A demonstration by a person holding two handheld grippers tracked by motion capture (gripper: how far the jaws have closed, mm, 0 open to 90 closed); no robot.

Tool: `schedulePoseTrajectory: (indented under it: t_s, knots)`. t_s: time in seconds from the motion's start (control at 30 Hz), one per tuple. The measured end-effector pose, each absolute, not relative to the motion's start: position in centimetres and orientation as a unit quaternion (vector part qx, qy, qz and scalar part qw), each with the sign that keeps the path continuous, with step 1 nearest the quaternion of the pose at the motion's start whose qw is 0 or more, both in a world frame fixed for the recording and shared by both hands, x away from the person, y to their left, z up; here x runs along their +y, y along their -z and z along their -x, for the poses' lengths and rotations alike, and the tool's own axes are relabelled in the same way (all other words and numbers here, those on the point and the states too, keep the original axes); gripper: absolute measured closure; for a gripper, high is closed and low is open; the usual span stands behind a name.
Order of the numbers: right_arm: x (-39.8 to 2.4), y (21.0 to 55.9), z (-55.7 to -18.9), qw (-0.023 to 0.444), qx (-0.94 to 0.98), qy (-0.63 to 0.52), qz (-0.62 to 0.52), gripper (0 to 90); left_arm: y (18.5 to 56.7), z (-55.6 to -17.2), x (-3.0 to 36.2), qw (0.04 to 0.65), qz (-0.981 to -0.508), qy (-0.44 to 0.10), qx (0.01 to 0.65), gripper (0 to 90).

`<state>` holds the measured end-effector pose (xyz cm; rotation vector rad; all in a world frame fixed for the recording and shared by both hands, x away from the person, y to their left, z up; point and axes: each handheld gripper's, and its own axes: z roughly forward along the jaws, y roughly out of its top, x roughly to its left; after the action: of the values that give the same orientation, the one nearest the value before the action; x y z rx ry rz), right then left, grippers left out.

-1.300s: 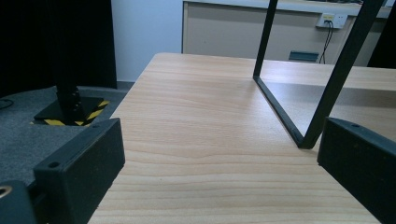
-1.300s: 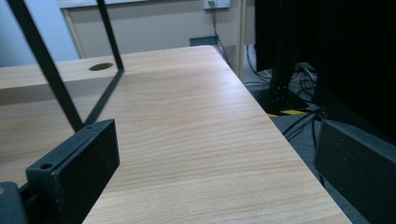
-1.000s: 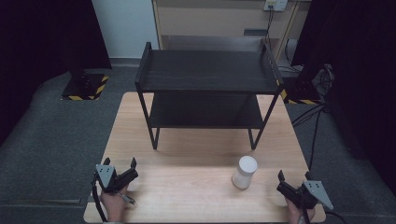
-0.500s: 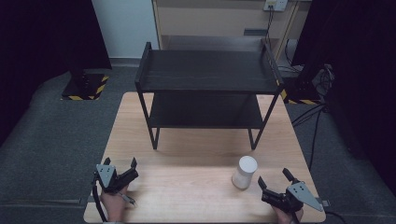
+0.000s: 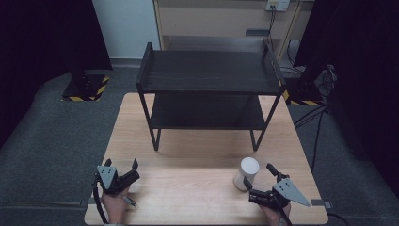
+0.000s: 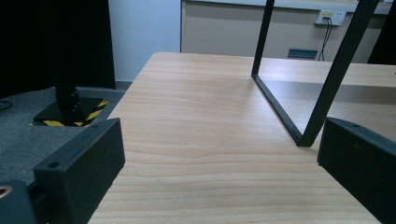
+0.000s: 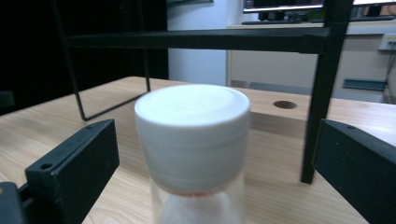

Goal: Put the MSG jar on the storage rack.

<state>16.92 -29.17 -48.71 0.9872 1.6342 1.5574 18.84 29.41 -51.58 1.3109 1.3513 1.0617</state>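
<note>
The white-capped jar (image 7: 194, 154), its base cut off in the right gripper view, stands on the desk (image 5: 188, 183) between the spread jaws of the low right tool (image 5: 258, 181), untouched, while the left tool (image 5: 121, 165) rests wide open, empty.

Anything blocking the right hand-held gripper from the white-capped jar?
Nothing visible. The right hand-held gripper is open, and in its own view the jar stands between the two jaws with bare table on either side. The black shelf stands beyond the jar, its nearest leg behind and to one side, not in the path.
</note>
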Motion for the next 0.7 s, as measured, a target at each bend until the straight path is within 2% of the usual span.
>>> schedulePoseTrajectory:
  t_s: [0.17, 0.33, 0.43, 0.57, 0.7]
  knots:
    - [-29.1, 48.7, -18.1, 0.313, 0.632, -0.605, -0.371, 4.6, 51.6, -18.9, 29.4, 0.471, -0.536, -0.433, 0.551, 0.0]
    - [-28.9, 48.6, -18.8, 0.302, 0.64, -0.607, -0.361, 20.4, 51.6, -18.9, 29.5, 0.472, -0.537, -0.432, 0.549, 0.0]
    - [-28.8, 48.7, -18.9, 0.301, 0.639, -0.608, -0.362, 26.0, 51.6, -18.9, 29.5, 0.473, -0.537, -0.432, 0.549, 0.0]
    - [-28.8, 48.5, -18.9, 0.303, 0.638, -0.606, -0.365, 31.9, 51.6, -18.9, 29.5, 0.474, -0.537, -0.432, 0.548, 0.0]
    - [-28.7, 48.3, -18.8, 0.31, 0.642, -0.599, -0.363, 32.9, 51.6, -18.9, 29.5, 0.475, -0.537, -0.432, 0.548, 0.0]
